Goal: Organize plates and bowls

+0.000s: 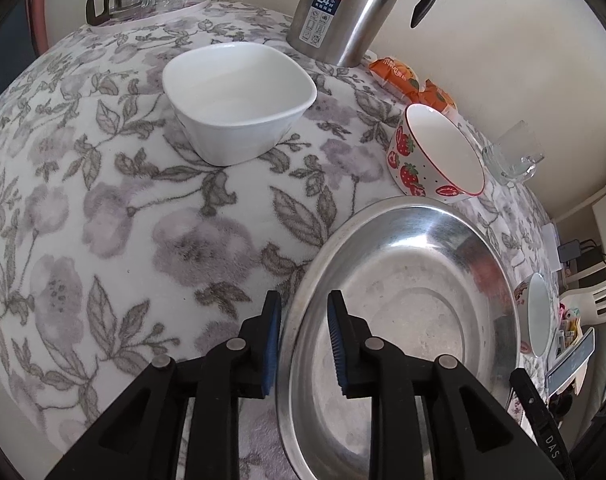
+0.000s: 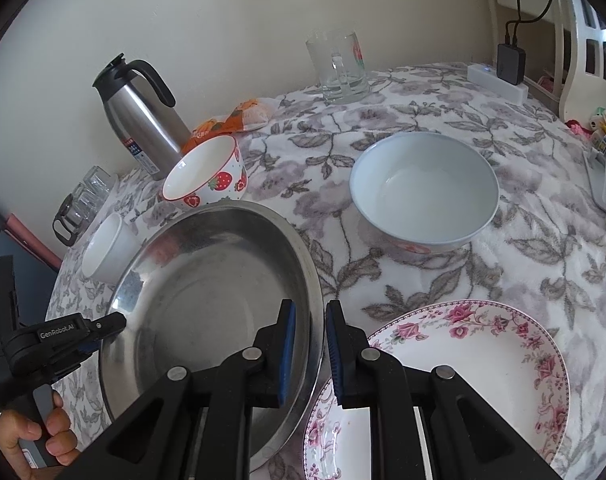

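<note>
Both grippers sit at opposite rims of the steel plate (image 2: 215, 300), which lies on the floral cloth (image 1: 103, 200).

Right gripper (image 2: 309, 354) — pads drawn together on the plate's rim at about 4 o'clock in the right wrist view, clamped on it. That edge overlaps the rose-patterned plate (image 2: 483, 360) lying to the right.

Left gripper (image 1: 305, 344) — straddles the opposite rim, at roughly 8 o'clock in the left wrist view. Pads stand slightly apart, a visible gap on either side of the metal; not pressing.

Around the plate: strawberry bowl (image 1: 435, 152) at 12 o'clock touching or just beside its far rim, square white bowl (image 1: 239, 100) at 10 o'clock well apart, round white bowl (image 2: 423, 192) at 2 o'clock in the right view. Steel jug (image 1: 343, 8) stands behind.

Judgement: the step in hand looks like placing the steel plate. The left claw is loose, the right one holds.

Next move likely calls for the right pads to part and both claws to back off the rim without dragging it.
</note>
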`<state>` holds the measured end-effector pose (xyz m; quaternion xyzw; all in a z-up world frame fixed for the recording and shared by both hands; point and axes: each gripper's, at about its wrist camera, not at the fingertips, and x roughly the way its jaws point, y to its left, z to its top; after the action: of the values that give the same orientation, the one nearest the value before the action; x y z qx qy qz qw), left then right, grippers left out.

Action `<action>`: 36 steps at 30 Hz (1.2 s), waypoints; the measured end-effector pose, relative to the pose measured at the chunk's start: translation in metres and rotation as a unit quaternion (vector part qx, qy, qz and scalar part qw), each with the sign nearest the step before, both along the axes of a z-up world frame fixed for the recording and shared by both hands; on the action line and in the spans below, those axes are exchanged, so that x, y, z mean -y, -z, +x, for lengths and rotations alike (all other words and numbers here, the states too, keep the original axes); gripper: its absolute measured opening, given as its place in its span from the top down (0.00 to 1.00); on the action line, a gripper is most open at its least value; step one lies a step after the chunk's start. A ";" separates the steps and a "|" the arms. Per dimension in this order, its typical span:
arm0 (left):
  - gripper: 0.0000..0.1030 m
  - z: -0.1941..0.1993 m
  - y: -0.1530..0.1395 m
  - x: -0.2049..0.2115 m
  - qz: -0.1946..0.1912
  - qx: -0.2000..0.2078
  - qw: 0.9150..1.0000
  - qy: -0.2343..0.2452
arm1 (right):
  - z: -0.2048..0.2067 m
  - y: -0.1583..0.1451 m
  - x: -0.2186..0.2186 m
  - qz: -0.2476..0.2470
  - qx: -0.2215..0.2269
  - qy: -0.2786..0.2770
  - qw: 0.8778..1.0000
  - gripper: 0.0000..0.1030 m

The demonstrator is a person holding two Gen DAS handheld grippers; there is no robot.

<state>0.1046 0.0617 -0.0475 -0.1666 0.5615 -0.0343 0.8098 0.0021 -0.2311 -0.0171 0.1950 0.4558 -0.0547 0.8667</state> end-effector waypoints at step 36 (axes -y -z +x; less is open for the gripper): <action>0.06 -0.044 -0.083 0.007 0.113 0.079 0.990 0.013 | -0.016 -0.053 -0.013 -0.064 -0.003 0.035 0.997 0.00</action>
<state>0.0604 0.0548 0.0354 -0.0632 0.4985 0.0063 0.8646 -0.0139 -0.2184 0.0360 0.1544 0.4466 -0.1148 0.8738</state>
